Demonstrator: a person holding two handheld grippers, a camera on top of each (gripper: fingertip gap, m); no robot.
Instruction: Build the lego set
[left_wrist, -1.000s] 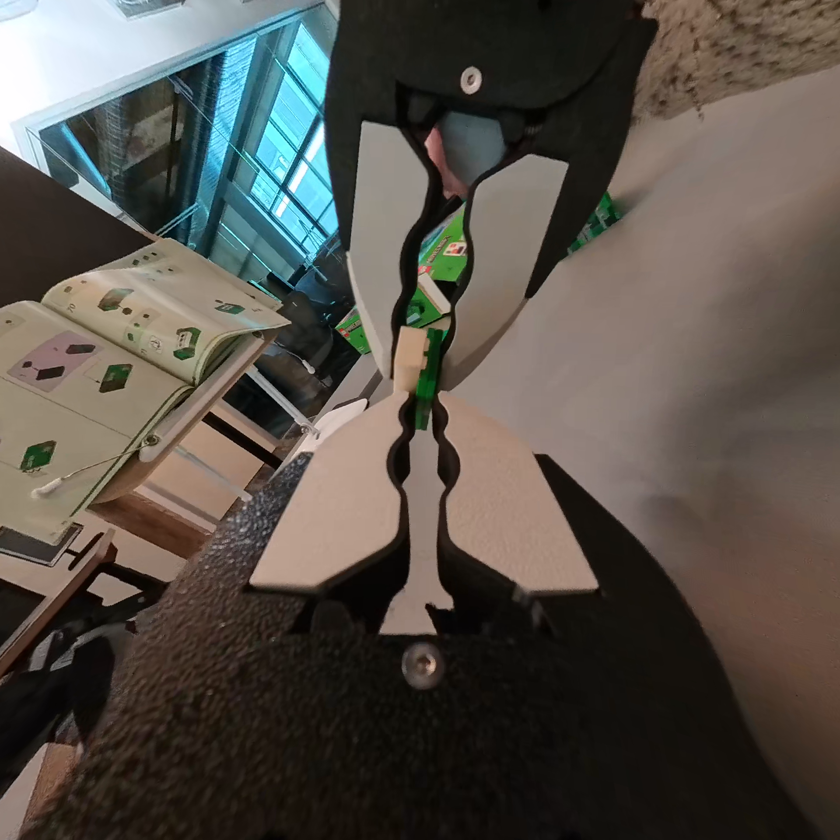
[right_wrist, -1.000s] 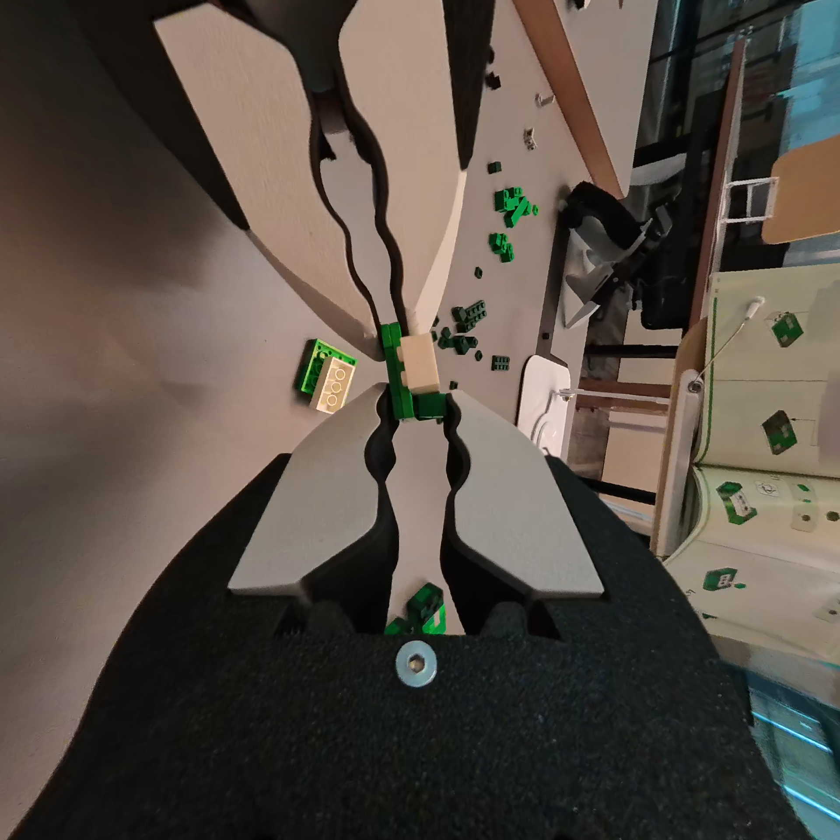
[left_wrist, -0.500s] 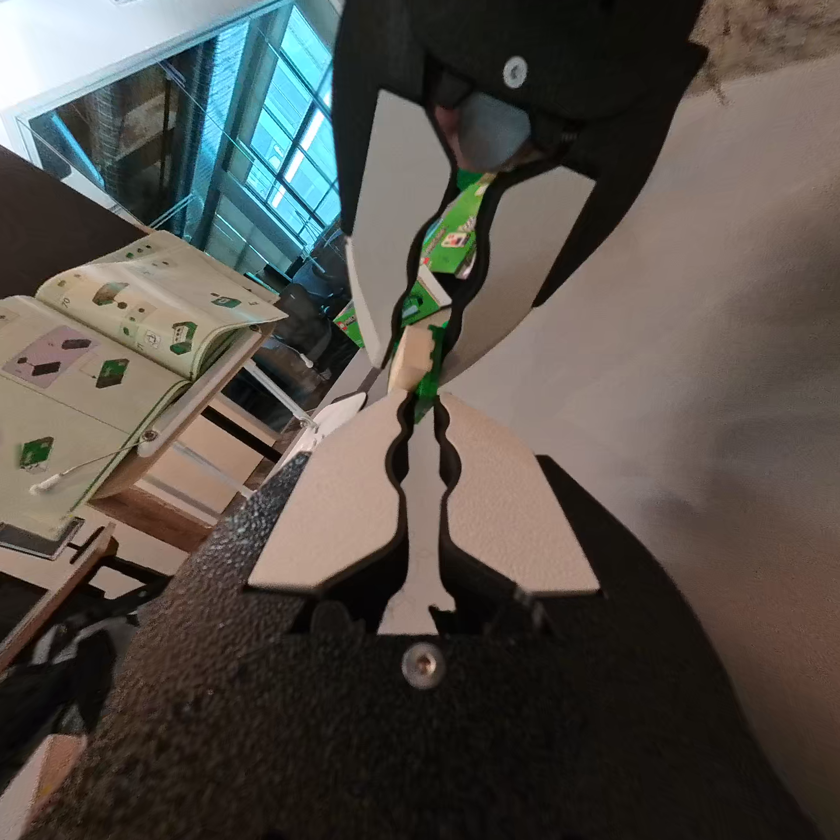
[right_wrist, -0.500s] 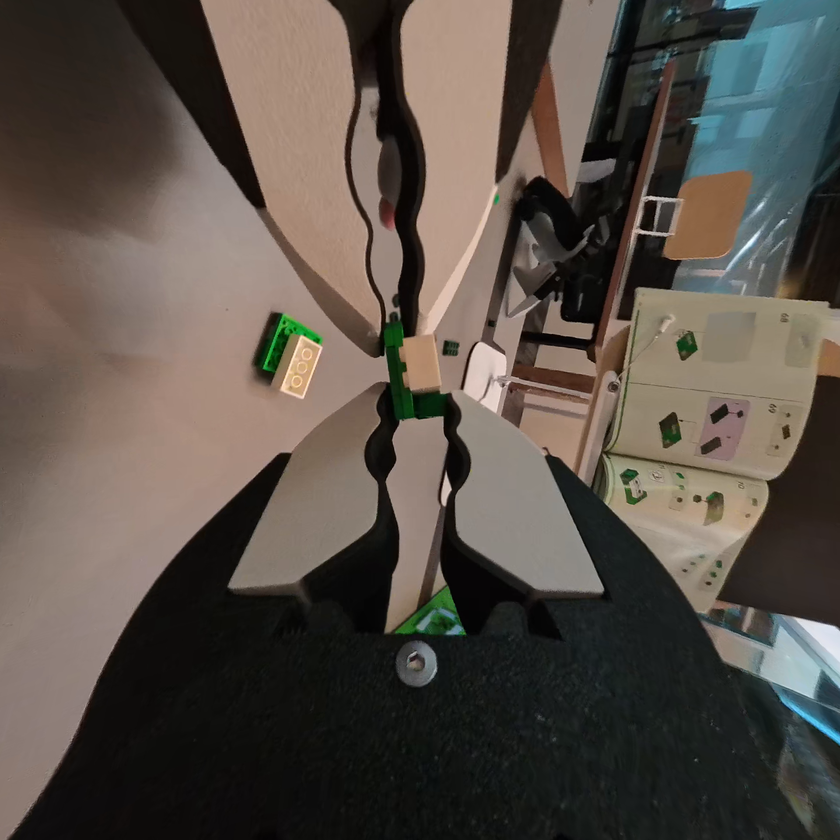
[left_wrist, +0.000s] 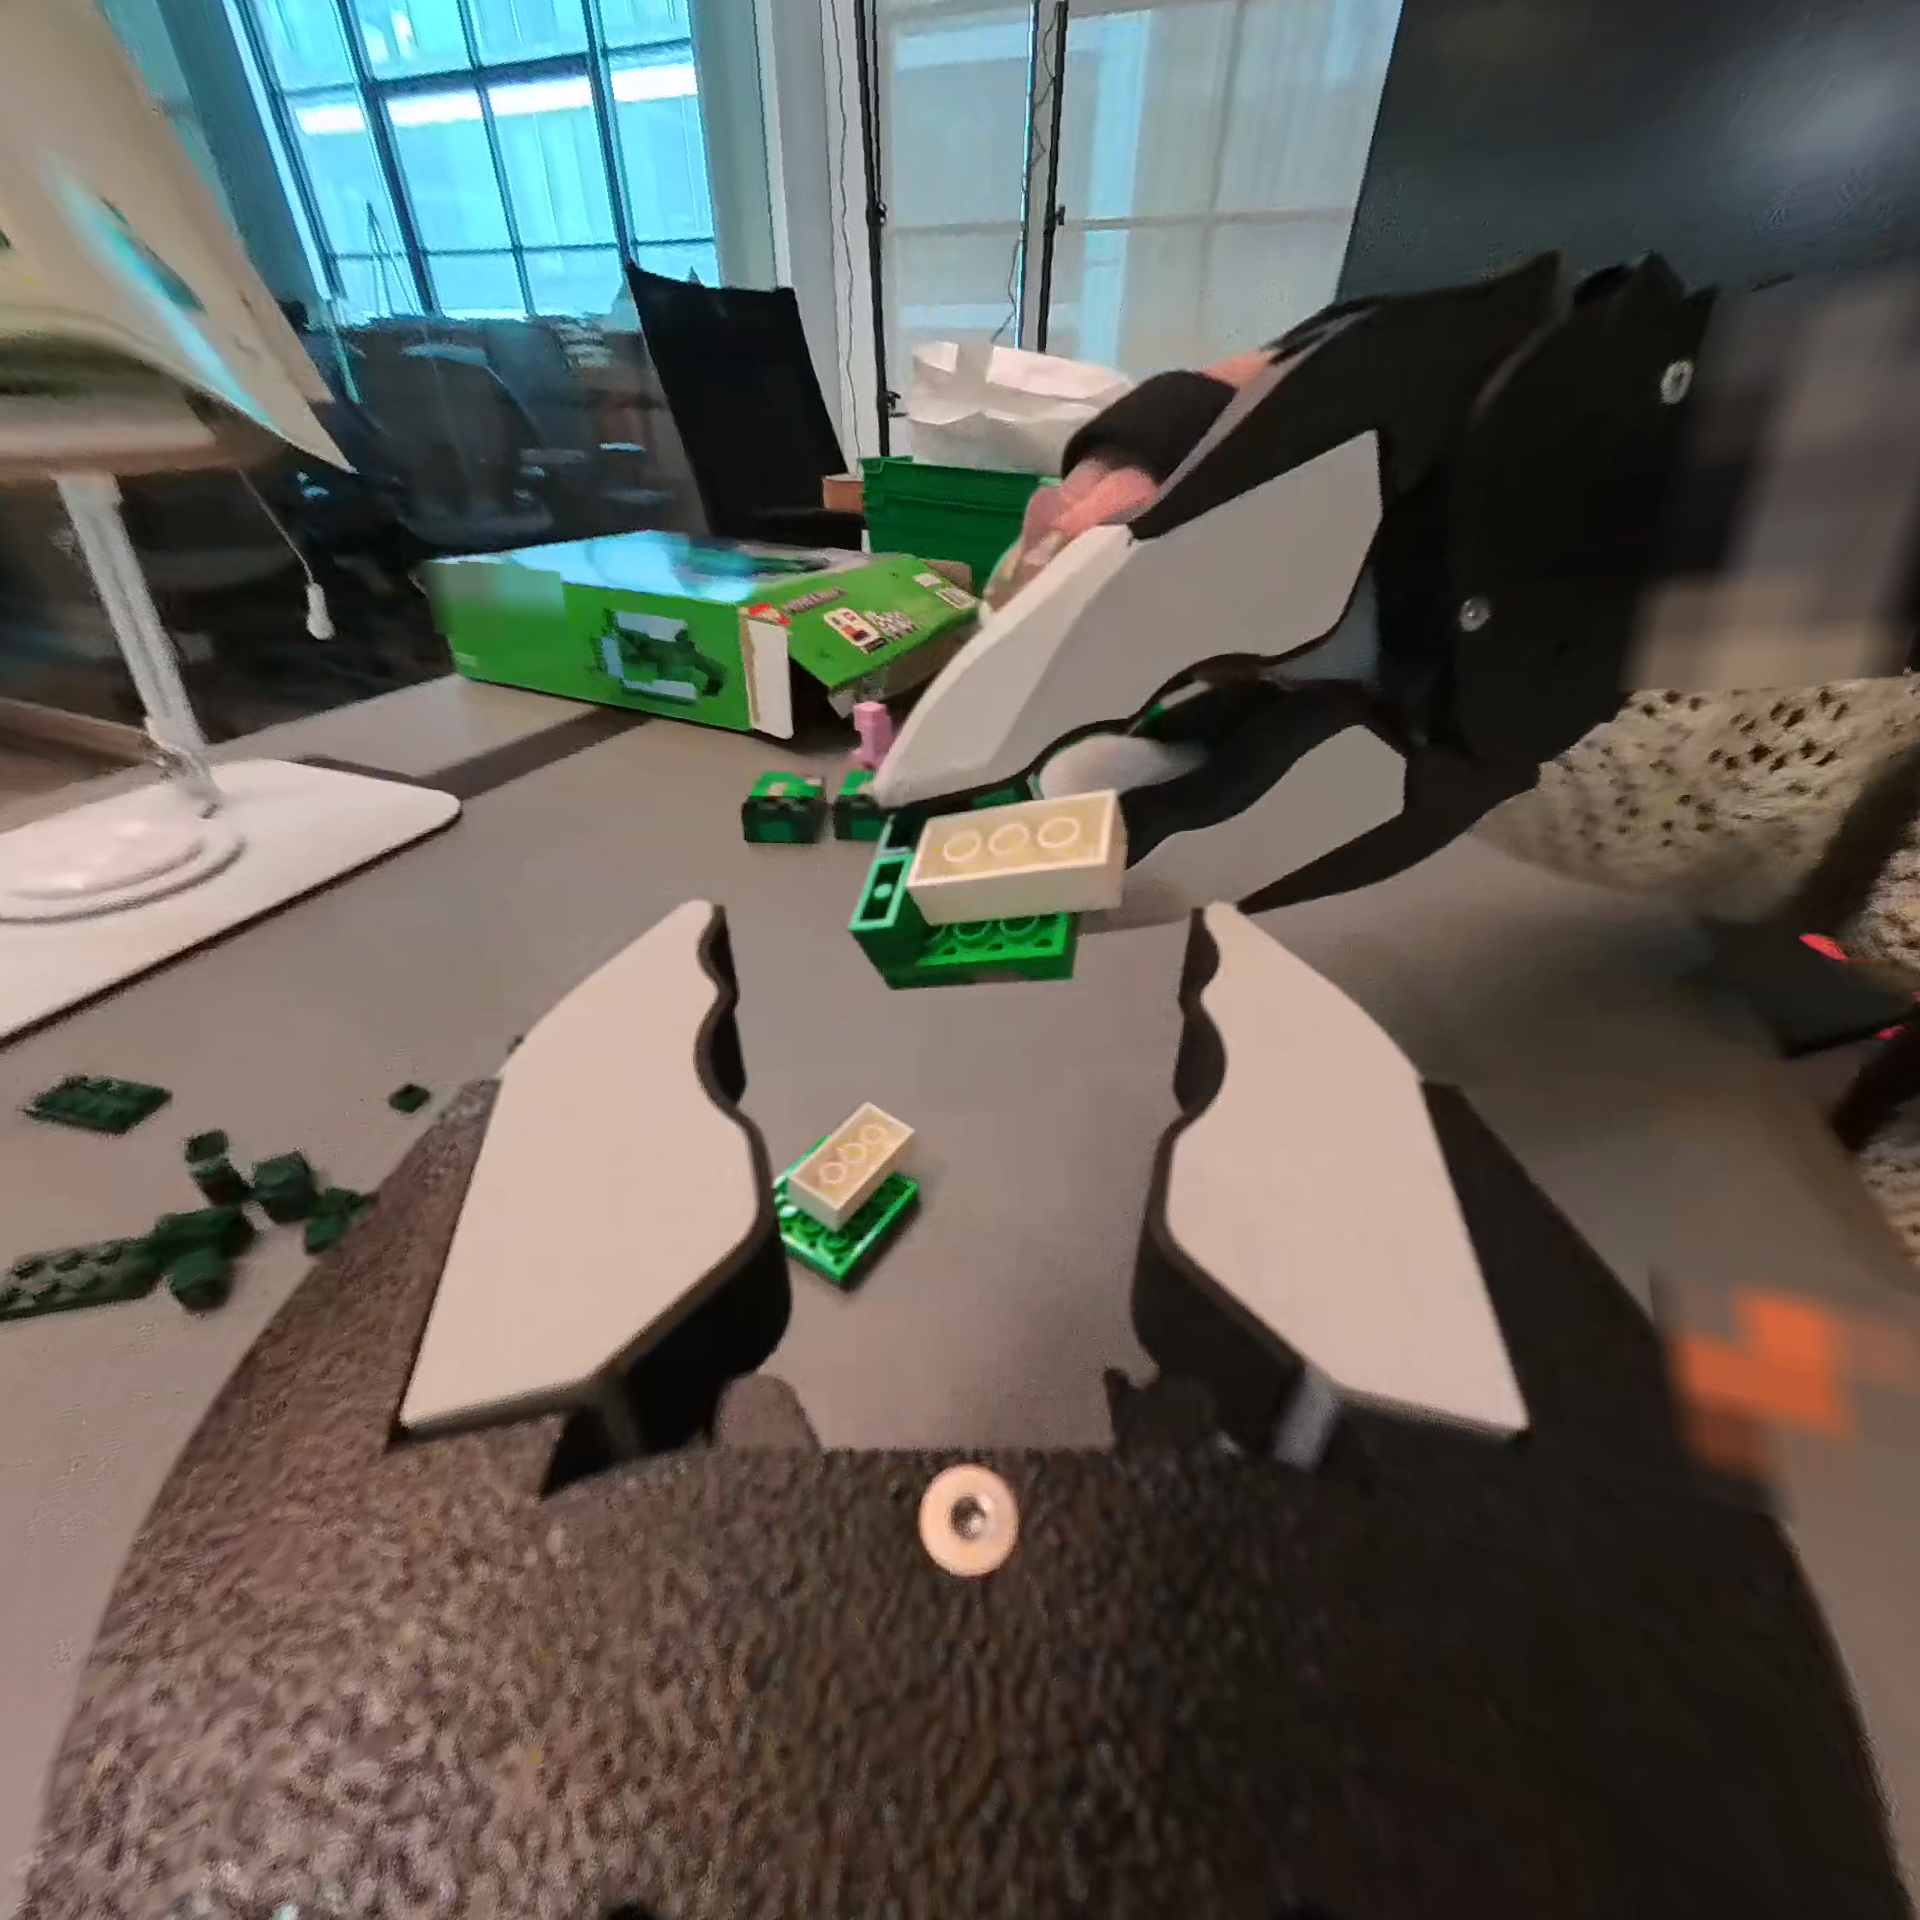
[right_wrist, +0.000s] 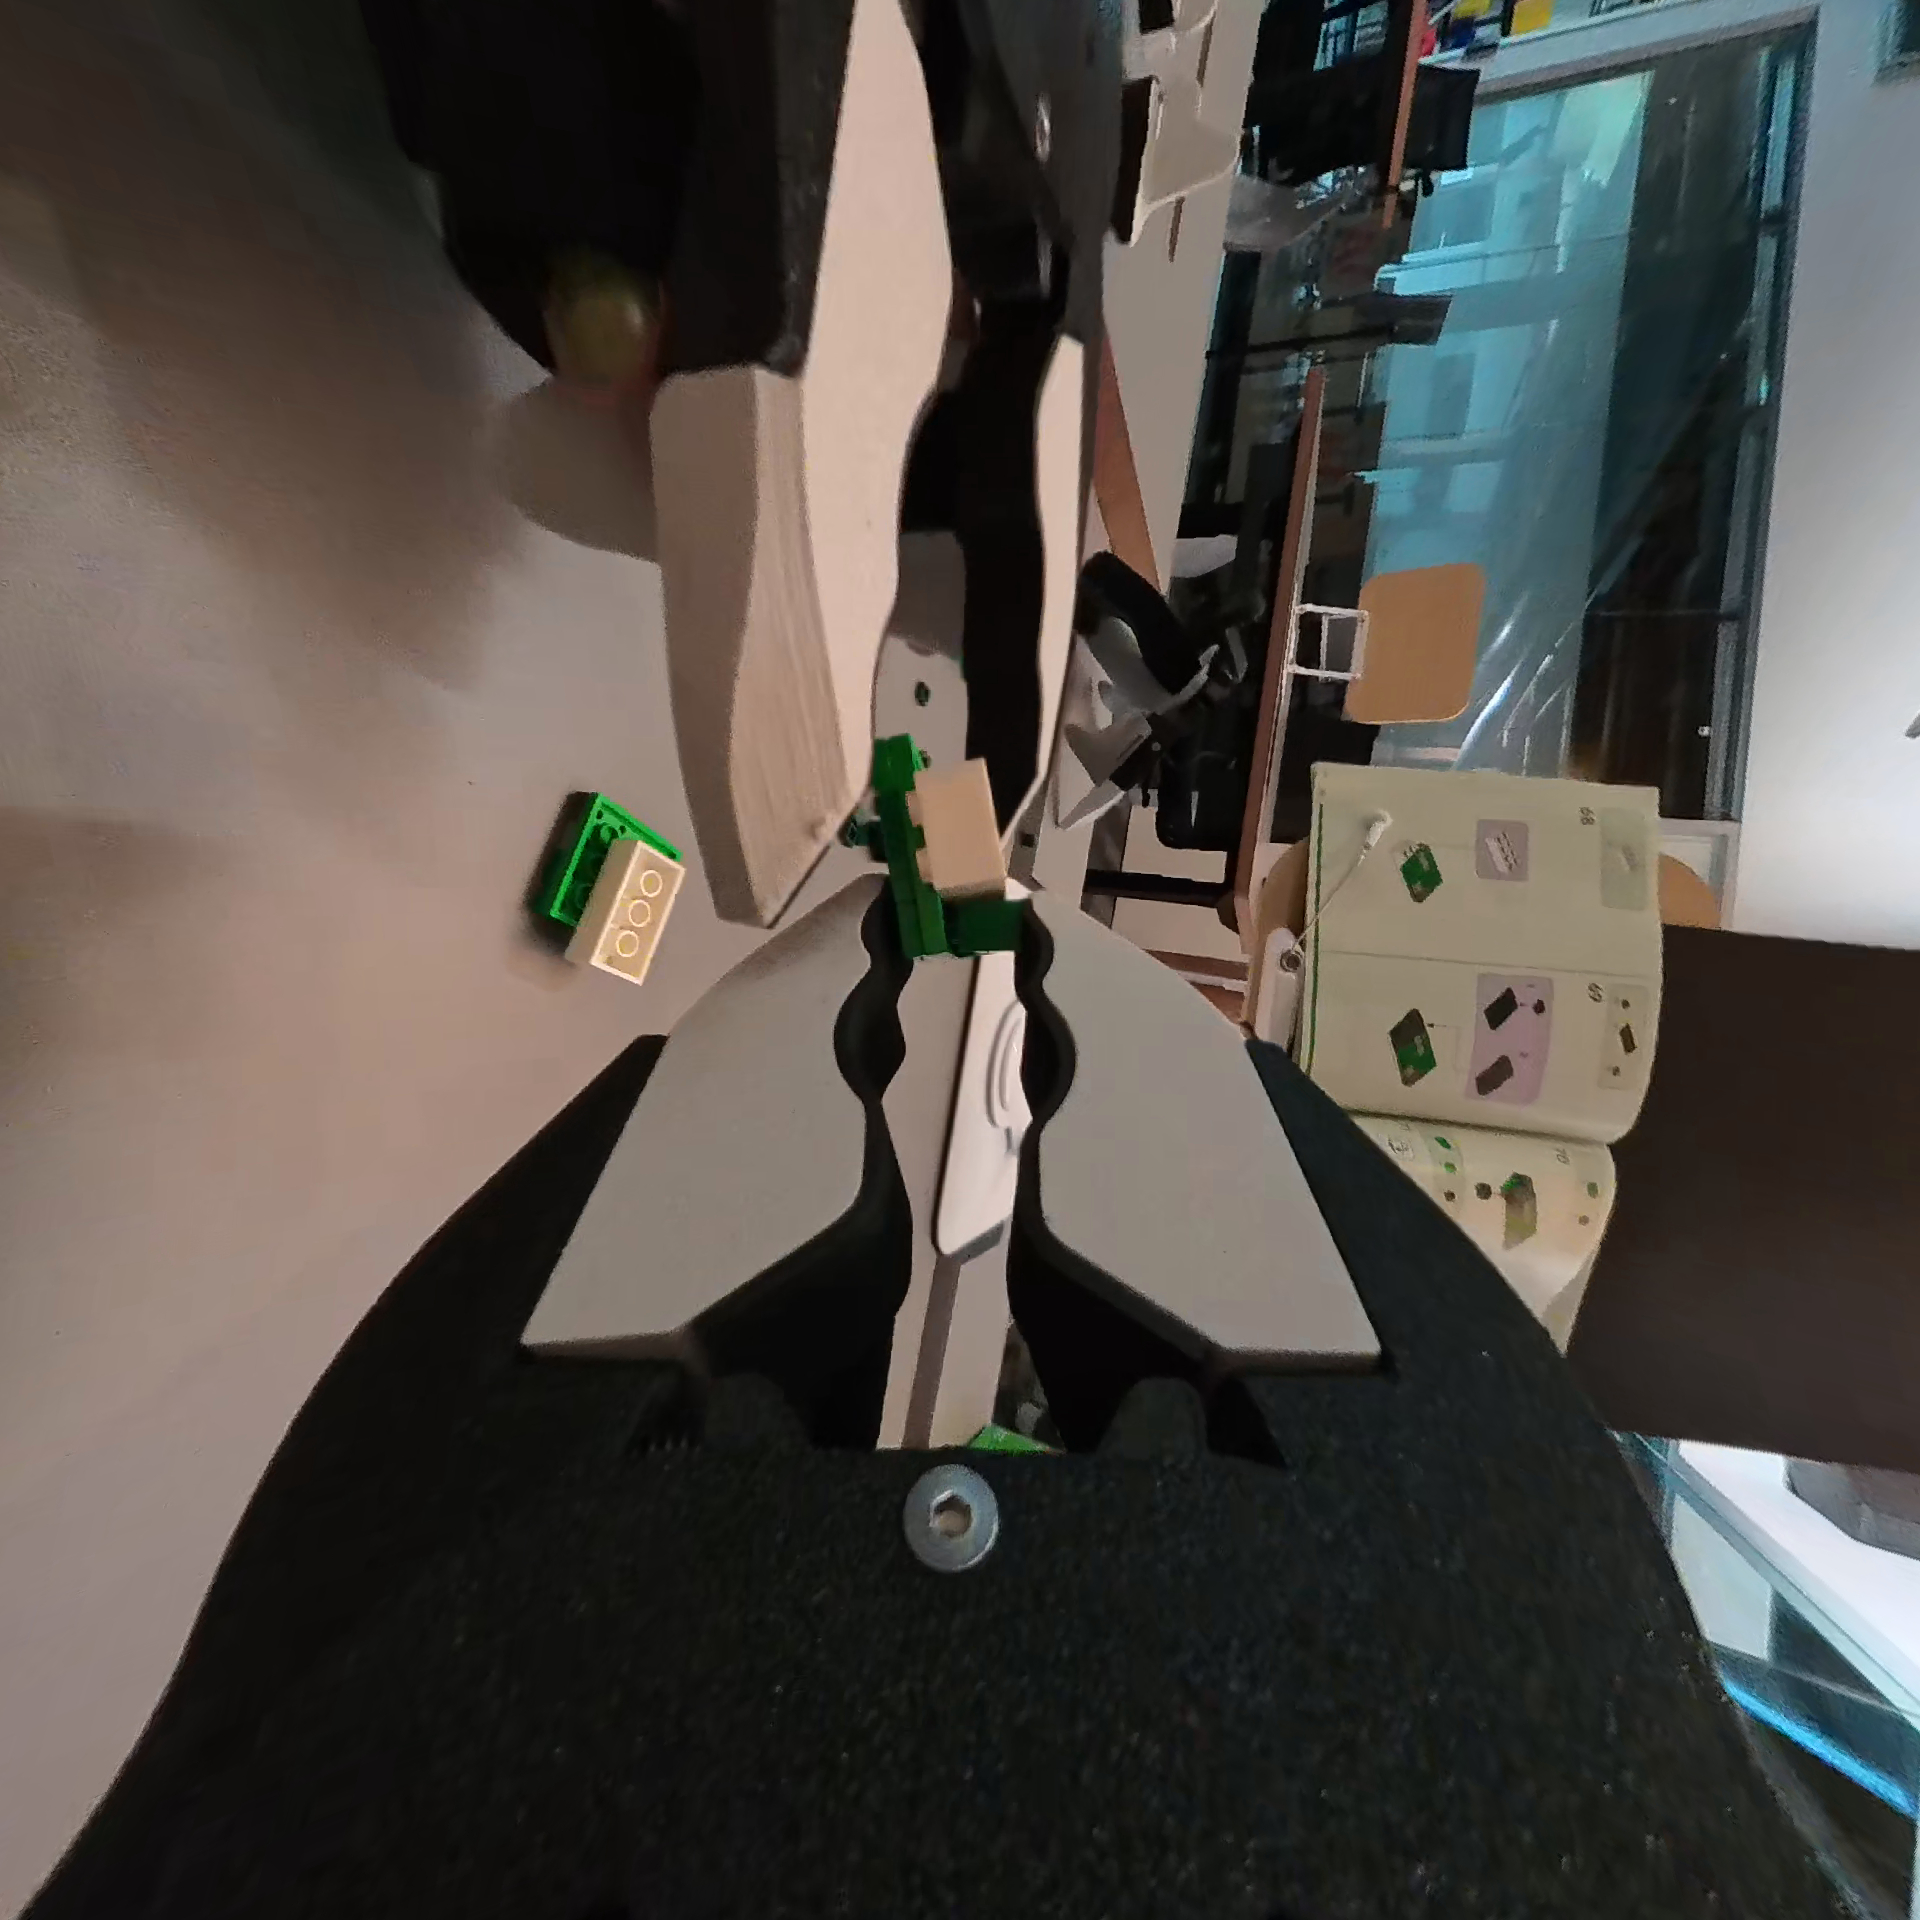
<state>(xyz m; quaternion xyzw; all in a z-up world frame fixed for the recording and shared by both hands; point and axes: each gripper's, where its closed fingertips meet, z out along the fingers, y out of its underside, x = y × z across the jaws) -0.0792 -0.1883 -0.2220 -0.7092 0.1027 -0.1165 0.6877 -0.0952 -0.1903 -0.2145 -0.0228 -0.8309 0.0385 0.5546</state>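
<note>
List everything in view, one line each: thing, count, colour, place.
held lego assembly: one, green with cream brick, in the air, clamped in the right hand-held gripper
small lego assembly: one, green plate with cream brick, on the table
loose lego pieces: many, dark green, table at left of the left wrist view
lego box: one, green, far side of the table
instruction booklet: one, pale green, open on a stand
stand base: one, white, table at left
table: one, grey
left hand-held gripper: one, black with grey fingers, open, empty
right hand-held gripper: one, same make, shut on the held lego assembly
</note>
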